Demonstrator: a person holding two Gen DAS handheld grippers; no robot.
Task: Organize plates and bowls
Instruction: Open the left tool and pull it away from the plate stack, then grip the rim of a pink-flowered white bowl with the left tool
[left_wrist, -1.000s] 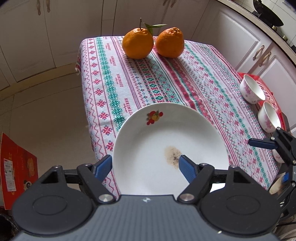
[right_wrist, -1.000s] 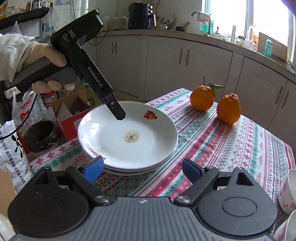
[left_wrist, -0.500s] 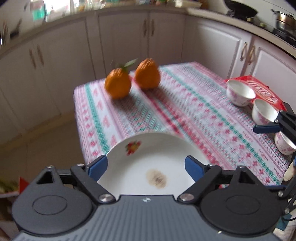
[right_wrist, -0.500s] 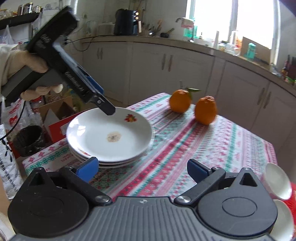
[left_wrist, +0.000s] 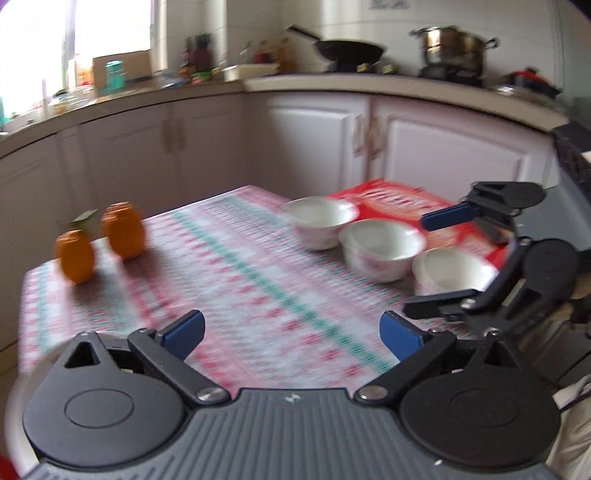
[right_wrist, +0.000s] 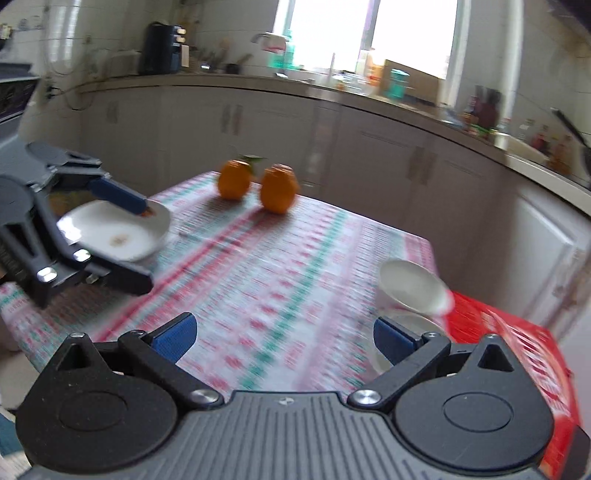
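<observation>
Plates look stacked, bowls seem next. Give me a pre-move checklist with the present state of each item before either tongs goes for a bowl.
1. Left tongs empty: ok. Its jaws have just been opening, with nothing between them.
2. Right tongs empty: ok, jaws wide, nothing between them.
3. Plate stack released and resting on the table: ok; the left tongs is beside it, not gripping it.
4. Three bowls upright and separate, in a row by the red box: ok.
5. Oranges clear of the bowls: ok, at the far corner.
6. Bowls free of contents: cannot tell, the picture is blurred.
</observation>
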